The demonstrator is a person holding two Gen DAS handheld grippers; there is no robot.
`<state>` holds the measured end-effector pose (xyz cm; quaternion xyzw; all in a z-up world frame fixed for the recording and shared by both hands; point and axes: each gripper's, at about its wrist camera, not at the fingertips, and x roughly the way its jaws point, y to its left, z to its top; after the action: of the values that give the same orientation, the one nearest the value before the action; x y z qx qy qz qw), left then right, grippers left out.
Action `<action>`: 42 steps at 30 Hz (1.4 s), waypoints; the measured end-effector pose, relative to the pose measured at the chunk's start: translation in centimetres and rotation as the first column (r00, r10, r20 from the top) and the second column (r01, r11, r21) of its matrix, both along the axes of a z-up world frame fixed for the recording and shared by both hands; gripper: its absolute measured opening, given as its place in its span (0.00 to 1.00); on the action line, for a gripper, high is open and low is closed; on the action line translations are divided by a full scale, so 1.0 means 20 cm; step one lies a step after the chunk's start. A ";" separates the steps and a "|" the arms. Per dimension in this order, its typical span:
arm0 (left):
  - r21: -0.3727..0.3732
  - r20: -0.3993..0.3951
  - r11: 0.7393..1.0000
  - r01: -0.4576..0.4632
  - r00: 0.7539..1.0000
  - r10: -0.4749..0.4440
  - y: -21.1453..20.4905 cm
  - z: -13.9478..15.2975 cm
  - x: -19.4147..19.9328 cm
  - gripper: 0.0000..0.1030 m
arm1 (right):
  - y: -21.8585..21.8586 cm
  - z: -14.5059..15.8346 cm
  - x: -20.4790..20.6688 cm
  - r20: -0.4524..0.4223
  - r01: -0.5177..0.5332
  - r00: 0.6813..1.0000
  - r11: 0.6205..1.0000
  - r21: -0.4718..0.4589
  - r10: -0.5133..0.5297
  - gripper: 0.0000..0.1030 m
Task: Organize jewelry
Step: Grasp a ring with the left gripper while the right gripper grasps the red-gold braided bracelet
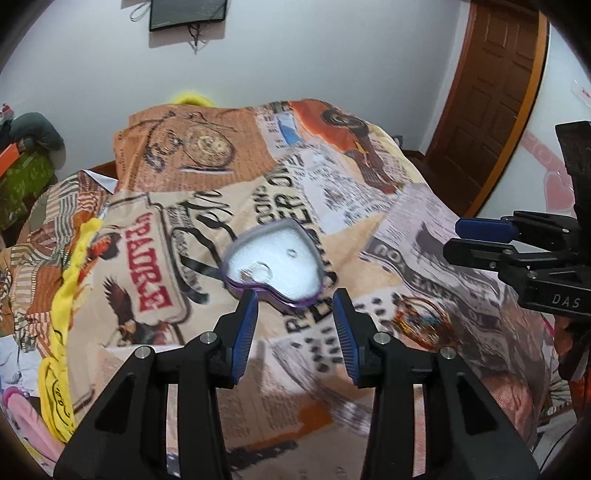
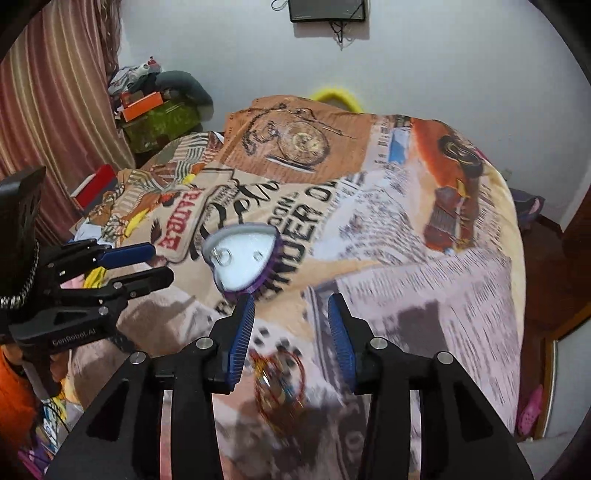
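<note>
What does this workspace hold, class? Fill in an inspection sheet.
Surface: newspaper-print fabric blanket over a bed.
Job's things: purple heart-shaped plastic jewelry box, open, white foam inside, small clear pieces on it; multicoloured bead bracelets on the blanket.
Clutter: yellow cloth, orange box, piled clothes.
Grippers: left gripper and right gripper, jaws open, nothing between them.
Cables: cord under dark wall frame.
Surroundings: brown wooden door, striped curtain.

A heart-shaped purple box (image 1: 275, 264) lies open on the bed's printed blanket, its white foam holding two small rings. A red beaded bracelet (image 1: 419, 321) lies flat at its four o'clock, well apart.
</note>
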<state>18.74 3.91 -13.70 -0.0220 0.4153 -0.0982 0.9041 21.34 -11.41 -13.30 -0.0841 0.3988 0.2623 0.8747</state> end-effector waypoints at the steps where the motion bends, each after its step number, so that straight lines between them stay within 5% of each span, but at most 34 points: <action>1: -0.002 -0.008 1.000 0.010 1.000 -0.010 -0.02 -0.01 -0.01 0.40 | -0.02 -0.01 -0.01 0.001 0.003 1.000 1.000 -0.005 -0.003 0.37; 20: 0.059 -0.093 0.984 0.169 0.982 -0.163 -0.36 -0.23 -0.05 0.40 | -0.13 -0.30 -0.18 -0.075 -0.054 0.996 0.998 -0.037 0.051 0.36; 23: 0.063 -0.085 0.982 0.176 0.982 -0.170 -0.37 -0.23 -0.03 0.40 | -0.12 -0.32 -0.17 -0.069 -0.063 0.996 0.998 -0.031 0.060 0.22; 25: 0.060 -0.083 0.982 0.179 0.981 -0.174 -0.38 -0.24 -0.02 0.40 | -0.12 -0.33 -0.17 -0.069 -0.074 0.995 0.997 -0.017 0.073 0.12; 30: 0.068 -0.077 0.980 0.185 0.981 -0.180 -0.39 -0.24 -0.01 0.40 | -0.11 -0.32 -0.19 -0.036 -0.072 0.997 0.997 -0.024 0.071 0.05; 32: 0.066 -0.072 0.979 0.191 0.980 -0.186 -0.40 -0.25 -0.01 0.39 | -0.12 -0.30 -0.18 -0.028 -0.058 0.998 0.998 -0.009 0.058 0.04; 36: 0.055 -0.073 0.979 0.198 0.978 -0.194 -0.40 -0.26 0.01 0.20 | -0.17 -0.23 -0.16 -0.006 -0.025 1.000 0.999 0.034 0.025 0.03; 42: 0.024 -0.066 0.982 0.188 0.980 -0.186 -0.39 -0.25 0.00 0.20 | -0.19 -0.13 -0.16 0.038 -0.003 0.999 0.998 0.063 0.001 0.03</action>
<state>18.69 -3.82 -18.63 0.0274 0.4455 -0.1758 0.8774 18.22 -15.15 -15.91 -0.0619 0.3736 0.2740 0.8841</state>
